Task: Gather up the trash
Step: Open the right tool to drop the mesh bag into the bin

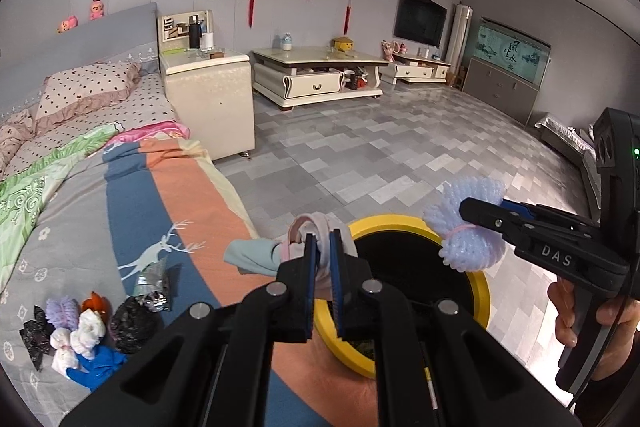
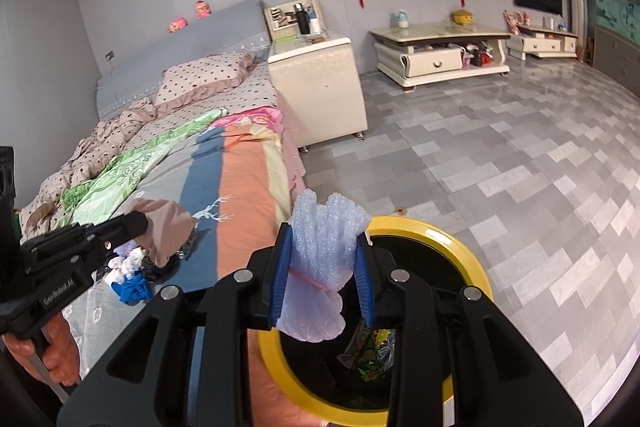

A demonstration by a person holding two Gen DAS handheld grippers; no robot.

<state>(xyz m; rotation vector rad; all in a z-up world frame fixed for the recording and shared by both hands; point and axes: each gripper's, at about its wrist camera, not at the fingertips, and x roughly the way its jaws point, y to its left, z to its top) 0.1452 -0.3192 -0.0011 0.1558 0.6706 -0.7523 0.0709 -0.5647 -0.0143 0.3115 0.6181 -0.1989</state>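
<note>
Right wrist view, foam net (image 2: 320,267) clamped in right gripper (image 2: 323,279), above yellow bin (image 2: 460,251)

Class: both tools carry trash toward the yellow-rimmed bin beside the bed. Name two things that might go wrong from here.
1. The right tool grips the foam net near the bin's rim; released early, it might bounce out.
2. The left tool's limp cloth hangs over the bed side and may land outside.
</note>
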